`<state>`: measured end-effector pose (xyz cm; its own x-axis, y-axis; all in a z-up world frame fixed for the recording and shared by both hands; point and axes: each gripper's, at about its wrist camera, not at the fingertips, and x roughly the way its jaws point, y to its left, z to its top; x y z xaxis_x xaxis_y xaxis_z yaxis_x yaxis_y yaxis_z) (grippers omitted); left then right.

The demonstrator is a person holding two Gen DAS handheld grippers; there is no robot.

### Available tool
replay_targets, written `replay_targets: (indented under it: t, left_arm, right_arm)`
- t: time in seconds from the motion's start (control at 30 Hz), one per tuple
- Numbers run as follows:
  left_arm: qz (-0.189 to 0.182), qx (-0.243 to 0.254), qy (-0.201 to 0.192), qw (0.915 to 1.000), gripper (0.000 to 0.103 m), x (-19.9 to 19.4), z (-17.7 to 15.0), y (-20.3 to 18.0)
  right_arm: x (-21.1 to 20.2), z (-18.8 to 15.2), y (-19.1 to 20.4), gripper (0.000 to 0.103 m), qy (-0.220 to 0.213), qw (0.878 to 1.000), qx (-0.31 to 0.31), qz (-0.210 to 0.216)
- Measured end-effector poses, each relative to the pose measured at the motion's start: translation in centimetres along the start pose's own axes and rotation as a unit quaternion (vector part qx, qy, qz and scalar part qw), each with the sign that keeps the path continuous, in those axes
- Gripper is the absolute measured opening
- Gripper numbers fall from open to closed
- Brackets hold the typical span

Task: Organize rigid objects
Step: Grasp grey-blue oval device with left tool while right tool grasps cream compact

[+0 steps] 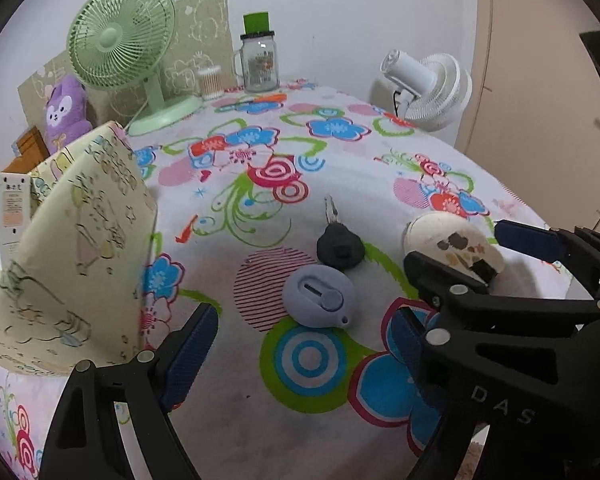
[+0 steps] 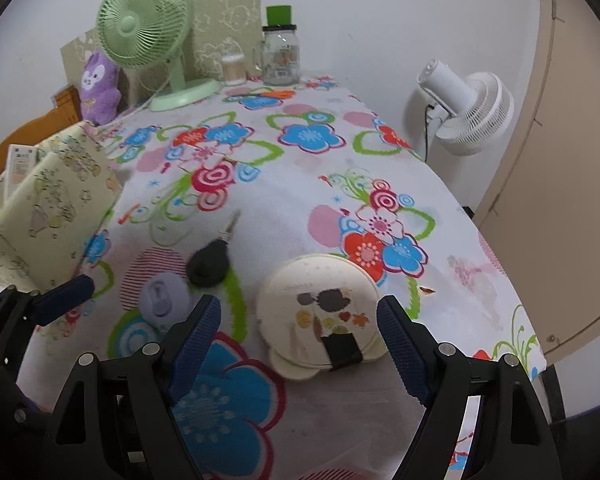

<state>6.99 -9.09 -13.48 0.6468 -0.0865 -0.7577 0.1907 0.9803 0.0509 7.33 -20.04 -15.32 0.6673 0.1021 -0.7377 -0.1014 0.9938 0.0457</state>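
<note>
On the flowered tablecloth lie a grey round gadget with a slider [image 1: 319,298], a black key fob with a metal key [image 1: 339,245] and a cream round compact with leaf stickers [image 1: 454,245]. My left gripper [image 1: 304,344] is open, just in front of the grey gadget. My right gripper [image 2: 300,344] is open, its blue pads on either side of the cream compact [image 2: 320,314], not touching. The grey gadget [image 2: 165,299] and key fob [image 2: 209,262] also show in the right wrist view. A pale yellow fabric bag [image 1: 68,248] holding a white remote [image 1: 10,216] stands at left.
At the back stand a green fan [image 1: 120,40], a purple plush [image 1: 66,110], a cotton-swab tub [image 1: 210,82] and a glass jar with a green lid [image 1: 260,62]. A white fan [image 1: 432,88] stands beyond the table's right edge. A beige door [image 2: 572,160] is at right.
</note>
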Motion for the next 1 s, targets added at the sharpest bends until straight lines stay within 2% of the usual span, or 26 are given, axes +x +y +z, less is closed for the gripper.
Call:
replay_targets:
  t: [0.33, 0.5, 0.6, 0.8, 0.93, 1.0]
  left_arm:
    - [0.003, 0.005, 0.008, 1.0000, 0.090, 1.2, 0.4, -0.4]
    - [-0.001, -0.001, 0.012, 0.9999, 0.091, 1.5, 0.6, -0.3]
    - [-0.004, 0.000, 0.013, 0.9999, 0.091, 1.6, 0.7, -0.3]
    - [-0.013, -0.018, 0.016, 0.9996, 0.091, 1.9, 1.0, 0.2]
    - [-0.008, -0.030, 0.014, 0.9994, 0.079, 2.1, 1.3, 0.3]
    - [-0.008, -0.030, 0.013, 0.9994, 0.077, 2.2, 1.5, 0.3]
  right_arm:
    - [2.2, 0.1, -1.5, 0.083, 0.024, 0.999, 0.028, 0.000]
    - [2.4, 0.2, -1.4, 0.084, 0.019, 1.000, 0.024, -0.007]
    - [2.5, 0.4, -1.2, 0.077, 0.022, 1.000, 0.017, -0.010]
    - [2.5, 0.6, -1.4, 0.076, 0.014, 0.999, 0.029, -0.008]
    - [2.8, 0.9, -1.9, 0.076, 0.015, 0.999, 0.038, -0.007]
    - [2.9, 1.0, -2.1, 0.077, 0.015, 0.999, 0.042, -0.009]
